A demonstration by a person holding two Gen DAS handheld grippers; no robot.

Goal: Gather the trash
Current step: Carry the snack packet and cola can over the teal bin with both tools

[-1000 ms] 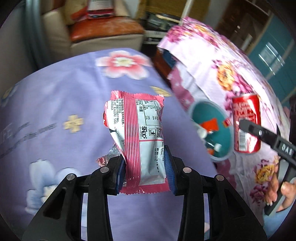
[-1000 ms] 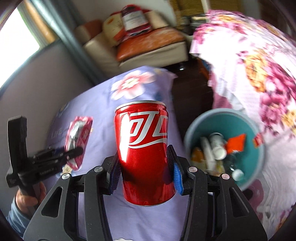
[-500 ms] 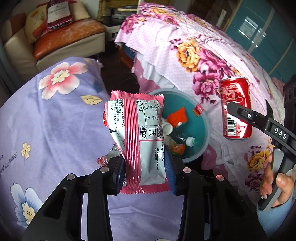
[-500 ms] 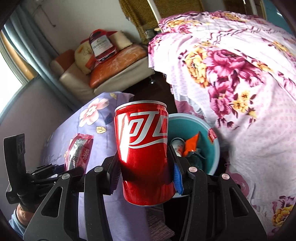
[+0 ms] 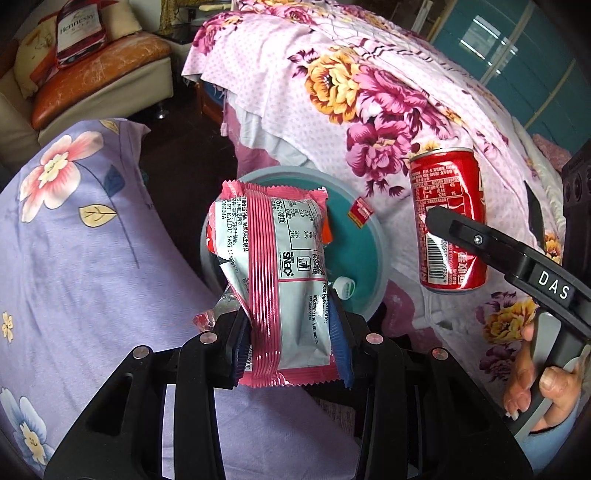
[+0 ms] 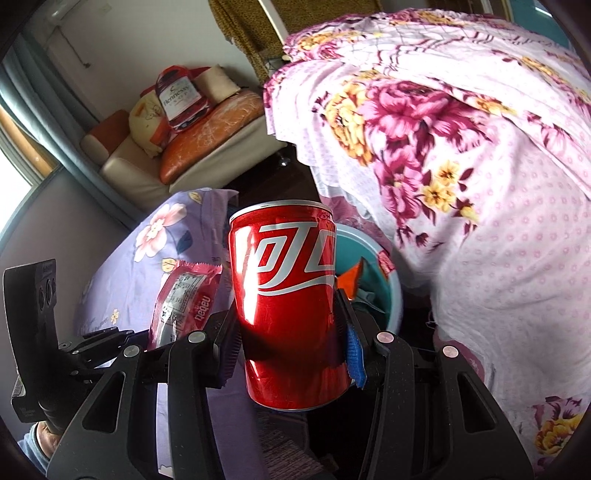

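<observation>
Gripping a pink-and-silver snack wrapper [image 5: 275, 280] by its lower end, the left gripper [image 5: 291, 347] held it upright, its blue-padded fingers [image 5: 340, 350] pressed against both sides of the packet. The wrapper hung in front of a teal trash bin [image 5: 369, 266], whose round grey rim showed to the right of and behind it. Inside the bin lay a white bottle cap [image 5: 344, 287] and a scrap of orange packaging [image 5: 326, 230], and a small red label [image 5: 361, 211] sat against the far inner wall.

To the right, the right gripper [image 6: 291, 354] was closed on a red Coca-Cola can [image 6: 288, 295], clasping the upright can low on its sides. From the left gripper's camera, the can [image 5: 447, 218] hung in the air to the right of the bin, in front of a pink floral bedspread [image 5: 369, 92], with the person's right hand [image 5: 543, 380] wrapped round the handle below. From the right gripper's camera, the bin's rim [image 6: 391, 280] peeked out just behind the can on its right, and the snack wrapper [image 6: 184, 299] showed to the left.

A lilac flowered sheet [image 5: 74, 240] covered the near left side. At the far left stood a cream sofa with an orange cushion [image 5: 99, 74], and a Hennessy bag [image 5: 79, 31] rested on it.
</observation>
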